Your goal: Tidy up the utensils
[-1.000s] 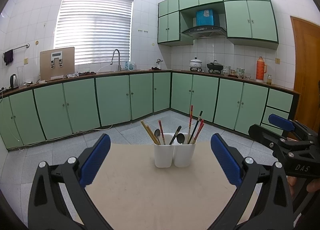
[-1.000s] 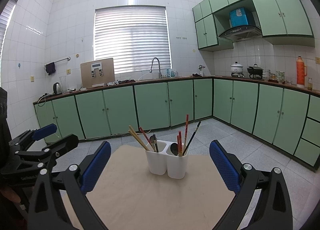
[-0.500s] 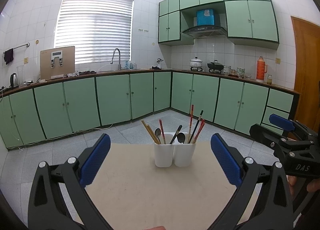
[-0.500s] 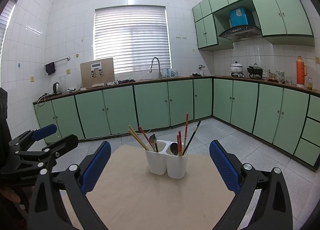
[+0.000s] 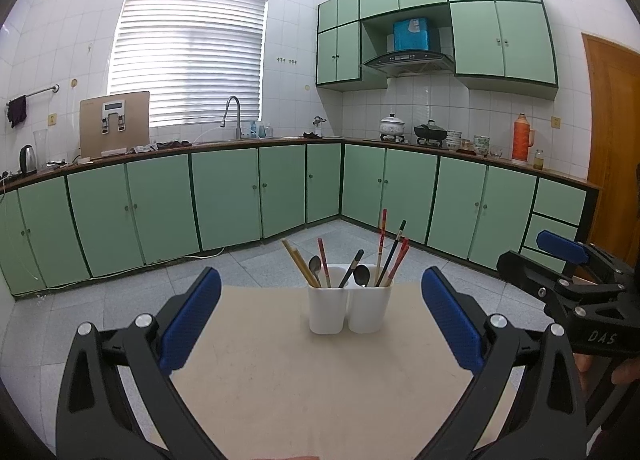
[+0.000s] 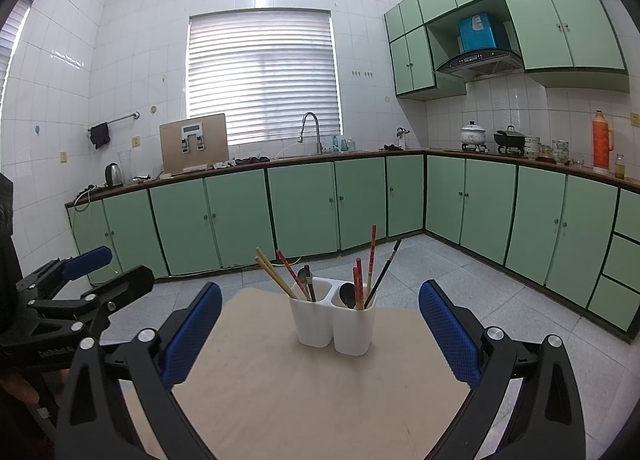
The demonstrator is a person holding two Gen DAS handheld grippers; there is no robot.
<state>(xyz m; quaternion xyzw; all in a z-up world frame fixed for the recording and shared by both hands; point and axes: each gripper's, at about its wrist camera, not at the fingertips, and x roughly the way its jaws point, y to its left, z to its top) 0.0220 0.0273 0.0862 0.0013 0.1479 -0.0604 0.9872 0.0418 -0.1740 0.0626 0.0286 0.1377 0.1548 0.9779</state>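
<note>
A white two-compartment utensil holder (image 5: 349,308) stands near the far edge of a beige table (image 5: 304,392); it also shows in the right wrist view (image 6: 334,320). Its left cup holds wooden chopsticks (image 5: 300,264), a red chopstick and a spoon (image 5: 315,265). Its right cup holds a spoon (image 5: 362,274) and red and black chopsticks (image 5: 394,252). My left gripper (image 5: 320,304) is open and empty, short of the holder. My right gripper (image 6: 320,324) is open and empty, also short of it. Each gripper shows in the other's view: the right (image 5: 568,280), the left (image 6: 76,292).
Green floor cabinets (image 5: 224,200) run along the walls beyond the table, with a sink tap (image 5: 234,116), pots and a red thermos (image 5: 522,138) on the counter. A grey tiled floor (image 5: 120,292) surrounds the table. A wooden door (image 5: 612,132) is at right.
</note>
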